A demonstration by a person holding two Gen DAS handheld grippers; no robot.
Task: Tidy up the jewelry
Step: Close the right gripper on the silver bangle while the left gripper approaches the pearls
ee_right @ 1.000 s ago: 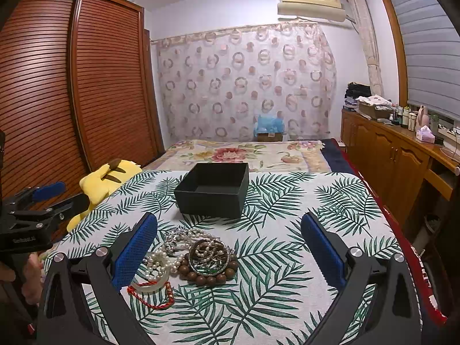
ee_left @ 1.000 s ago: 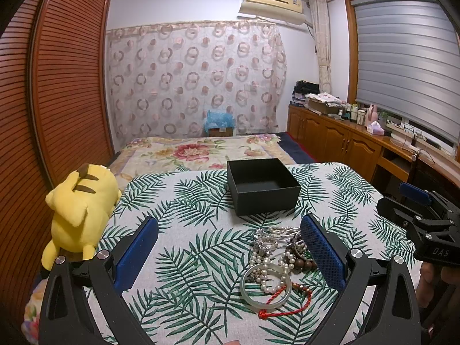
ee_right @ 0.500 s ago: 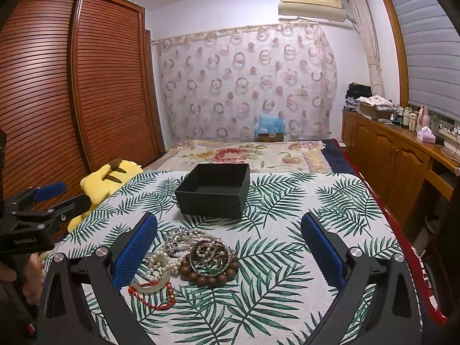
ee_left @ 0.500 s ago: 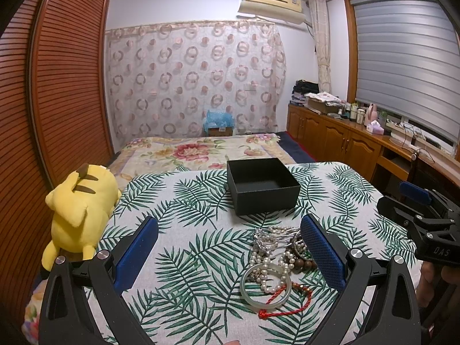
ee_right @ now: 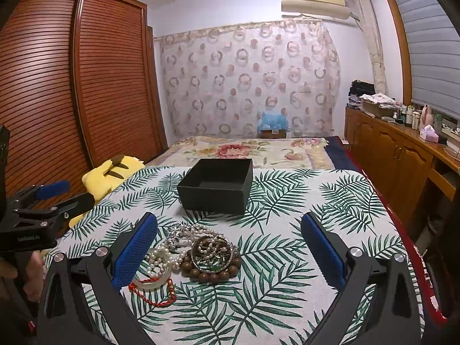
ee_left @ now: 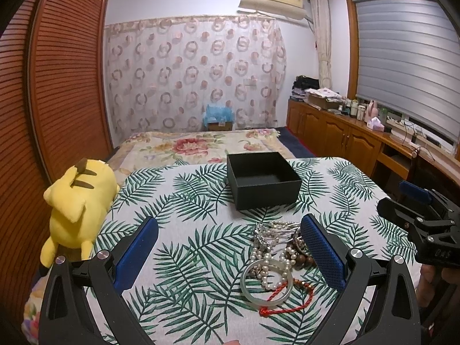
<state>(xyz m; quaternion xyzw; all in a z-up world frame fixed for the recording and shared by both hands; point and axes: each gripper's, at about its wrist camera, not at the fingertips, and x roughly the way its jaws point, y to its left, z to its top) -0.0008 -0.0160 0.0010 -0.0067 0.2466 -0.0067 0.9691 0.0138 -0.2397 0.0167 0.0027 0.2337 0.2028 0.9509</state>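
a home bedroom: bed (ee_left: pixel 201 145), wardrobe (ee_right: pixel 86 86), curtain (ee_left: pixel 192 74).

Both tongs, left tongs (ee_left: pixel 229 251) and right tongs (ee_right: pixel 228 248), have matte black angular frames, silver screw heads, and blue textured pads (ee_left: pixel 322 251) lining each finger.

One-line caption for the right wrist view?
Open right tongs hover over tangled jewelry pile before an empty black box.

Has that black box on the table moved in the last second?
No. In both views the black box sits on the same palm leaves of the tablecloth, behind the jewelry pile, just as before.
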